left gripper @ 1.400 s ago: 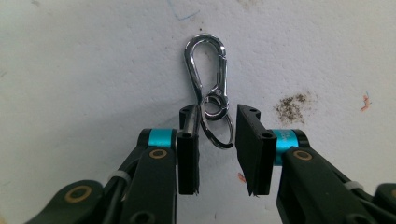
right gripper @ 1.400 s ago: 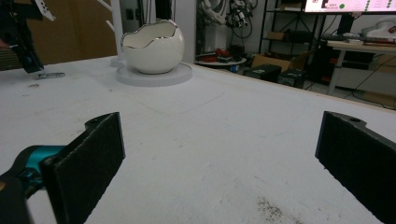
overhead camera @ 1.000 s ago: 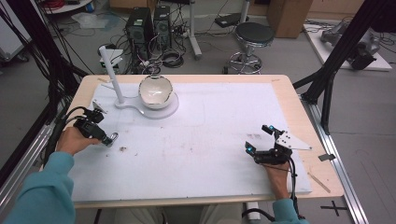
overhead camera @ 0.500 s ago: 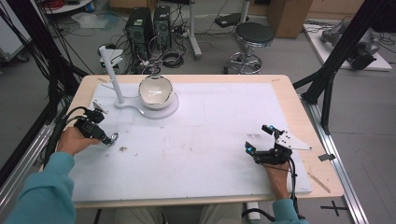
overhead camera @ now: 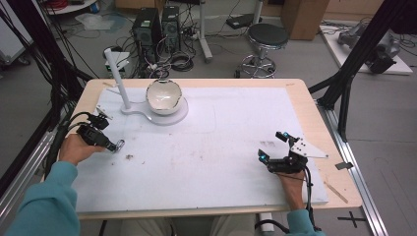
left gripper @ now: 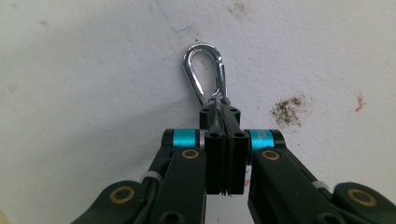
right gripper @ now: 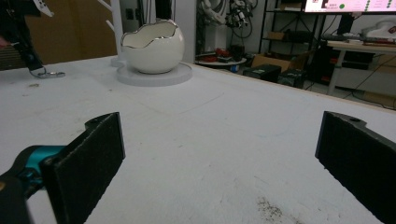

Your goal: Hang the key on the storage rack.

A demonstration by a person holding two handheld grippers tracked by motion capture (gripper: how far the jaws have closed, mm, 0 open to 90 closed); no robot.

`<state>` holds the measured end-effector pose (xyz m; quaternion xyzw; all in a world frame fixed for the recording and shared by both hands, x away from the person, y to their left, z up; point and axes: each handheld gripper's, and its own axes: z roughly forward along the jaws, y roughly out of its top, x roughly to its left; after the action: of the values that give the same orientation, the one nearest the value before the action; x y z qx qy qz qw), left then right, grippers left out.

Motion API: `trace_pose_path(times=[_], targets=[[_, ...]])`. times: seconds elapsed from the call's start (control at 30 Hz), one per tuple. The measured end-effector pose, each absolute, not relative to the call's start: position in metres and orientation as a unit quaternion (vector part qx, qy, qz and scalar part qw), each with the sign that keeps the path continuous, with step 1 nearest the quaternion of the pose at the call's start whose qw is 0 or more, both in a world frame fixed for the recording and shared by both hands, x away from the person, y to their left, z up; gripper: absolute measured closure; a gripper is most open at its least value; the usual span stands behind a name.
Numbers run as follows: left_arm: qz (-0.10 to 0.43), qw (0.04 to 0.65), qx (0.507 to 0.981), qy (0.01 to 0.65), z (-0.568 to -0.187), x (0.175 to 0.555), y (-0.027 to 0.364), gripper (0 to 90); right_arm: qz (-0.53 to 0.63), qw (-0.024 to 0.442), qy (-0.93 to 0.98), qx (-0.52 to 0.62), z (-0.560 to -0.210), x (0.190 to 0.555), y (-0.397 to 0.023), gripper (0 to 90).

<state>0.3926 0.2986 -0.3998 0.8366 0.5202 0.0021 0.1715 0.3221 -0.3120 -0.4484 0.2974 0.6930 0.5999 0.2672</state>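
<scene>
Honestly, the left gripper [left gripper: 223, 122] pinches the carabiner [left gripper: 205, 72] only by its tail end; it could twist loose. Right gripper [right gripper: 219, 168] jaws gape apart over the desk [overhead camera: 236, 128].

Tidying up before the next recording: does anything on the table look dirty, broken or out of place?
A dark crumbly smudge soils the white mat beside the carabiner held in the left gripper. Nothing looks broken.

You find no readable text, label, brand or number in any view. The monitor [right gripper: 348, 5], far beyond your right gripper's jaws at upper right, shows coloured marks too small to read. No lettering shows on the teal collars beside the left jaws.
</scene>
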Motion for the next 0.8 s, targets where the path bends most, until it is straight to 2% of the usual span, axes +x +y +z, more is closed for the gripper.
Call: trace_pose_path(times=[0.33, 0.8], targets=[[0.026, 0.219, 0.838, 0.5, -0.385, 0.388, 0.306, 88.8, 0.6, 0.267, 0.693, 0.297, -0.448, 0.322, -0.312, 0.5], [0.077, 0.3, 0.831, 0.462, -0.321, 0.389, 0.315, 88.9, 0.6, 0.266, 0.693, 0.298, -0.448, 0.322, -0.312, 0.6]])
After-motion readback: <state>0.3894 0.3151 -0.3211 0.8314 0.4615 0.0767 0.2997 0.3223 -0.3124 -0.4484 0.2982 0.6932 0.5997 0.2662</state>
